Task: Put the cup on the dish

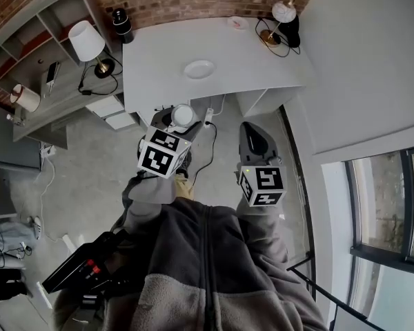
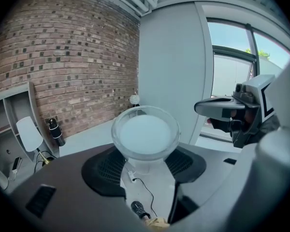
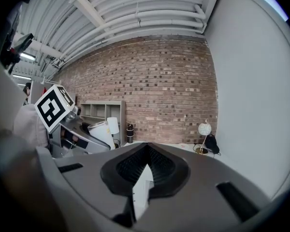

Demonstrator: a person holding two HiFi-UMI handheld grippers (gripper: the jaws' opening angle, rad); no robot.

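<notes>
A white dish (image 1: 199,69) lies near the middle of the white table (image 1: 159,54). A white cup (image 1: 183,115) sits upright between the jaws of my left gripper (image 1: 180,118), which is shut on it and held over the floor just short of the table's front edge. In the left gripper view the cup (image 2: 145,137) fills the space between the pads, its mouth facing the camera. My right gripper (image 1: 252,135) hovers to the right of the left one, shut and holding nothing. Its pads (image 3: 160,170) meet at the tips.
At the table's back stand a small globe lamp (image 1: 283,14), a black bottle (image 1: 121,25) and a small saucer (image 1: 237,23). Grey shelving (image 1: 55,81) with a white lamp (image 1: 88,41) lies to the left. A cable (image 1: 208,143) runs under the table. A window (image 1: 393,219) is on the right.
</notes>
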